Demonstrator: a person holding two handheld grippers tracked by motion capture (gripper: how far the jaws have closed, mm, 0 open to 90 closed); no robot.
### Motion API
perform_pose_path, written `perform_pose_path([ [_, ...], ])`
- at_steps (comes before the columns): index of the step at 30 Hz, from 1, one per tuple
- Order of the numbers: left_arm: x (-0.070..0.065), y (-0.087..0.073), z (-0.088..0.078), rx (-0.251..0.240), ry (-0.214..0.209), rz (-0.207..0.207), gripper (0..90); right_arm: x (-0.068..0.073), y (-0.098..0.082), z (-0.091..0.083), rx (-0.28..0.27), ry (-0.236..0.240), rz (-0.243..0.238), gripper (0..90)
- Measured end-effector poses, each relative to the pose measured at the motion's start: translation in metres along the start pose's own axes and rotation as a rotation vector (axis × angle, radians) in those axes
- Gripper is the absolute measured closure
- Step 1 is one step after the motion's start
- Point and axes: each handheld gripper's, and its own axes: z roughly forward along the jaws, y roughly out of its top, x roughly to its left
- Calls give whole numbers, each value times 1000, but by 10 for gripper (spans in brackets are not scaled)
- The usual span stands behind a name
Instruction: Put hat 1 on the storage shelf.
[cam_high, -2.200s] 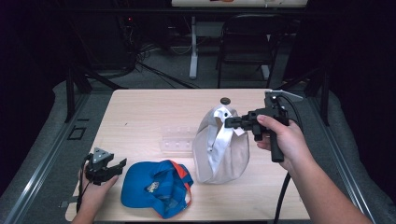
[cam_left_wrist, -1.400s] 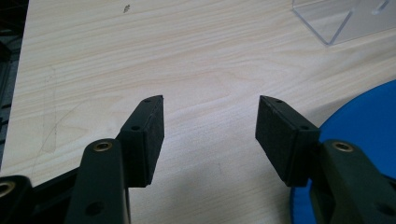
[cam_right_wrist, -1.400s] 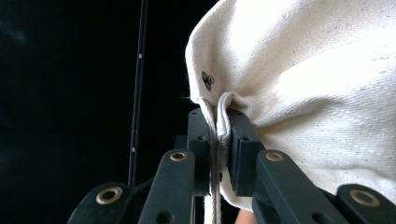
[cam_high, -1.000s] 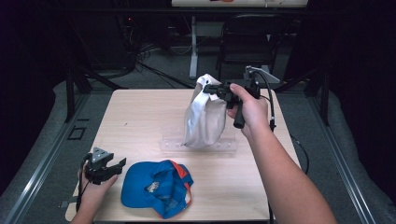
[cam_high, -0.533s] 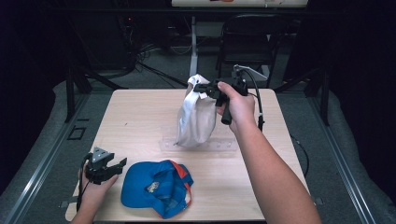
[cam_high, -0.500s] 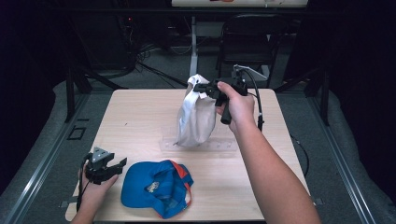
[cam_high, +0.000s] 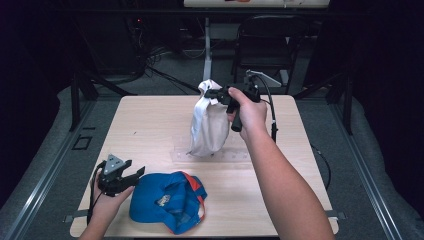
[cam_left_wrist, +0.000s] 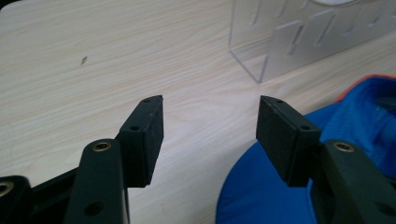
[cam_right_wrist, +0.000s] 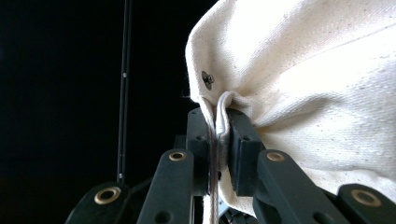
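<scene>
Above the table (cam_high: 150, 125), right hand-held gripper (cam_high: 214, 95) pinching white cloth bag (cam_high: 209, 127); left hand-held gripper (cam_high: 134, 176) spread.

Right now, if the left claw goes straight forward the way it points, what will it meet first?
Most likely the clear plastic rack, which stands ahead past bare table. The open left claw has the blue cap under its right jaw and may brush it first; depth is unclear.

Left gripper (cam_high: 131, 176) low near the table edge, fingers (cam_left_wrist: 144, 135) apart, right gripper (cam_high: 210, 94) raised, fingers (cam_right_wrist: 243, 154) clamped.
</scene>
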Motion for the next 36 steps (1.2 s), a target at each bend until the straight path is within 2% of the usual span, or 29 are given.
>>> perform_pose_path([
  [5, -13, 12, -3, -35, -38, 37, 417, 1, 0, 6, 3, 6, -1, 809],
  [10, -24, 26, -3, -46, -99, 38, 422, 3, 0, 9, -2, 7, -6, 807],
  [15, -46, 44, 6, -46, -122, 113, 441, 6, 0, 14, 7, 5, -15, 805],
  [17, -55, 51, 12, -59, -141, 125, 455, 7, -1, 16, 9, 3, -20, 805],
  [27, -90, 77, 34, -36, -158, 200, 485, 9, -2, 15, 3, -6, -28, 804],
  [34, -104, 83, 45, -25, -169, 221, 571, 9, -3, 13, 3, -8, -37, 802],
  [36, -106, 84, 48, -18, -161, 228, 601, 9, -3, 13, 5, -8, -38, 802],
])
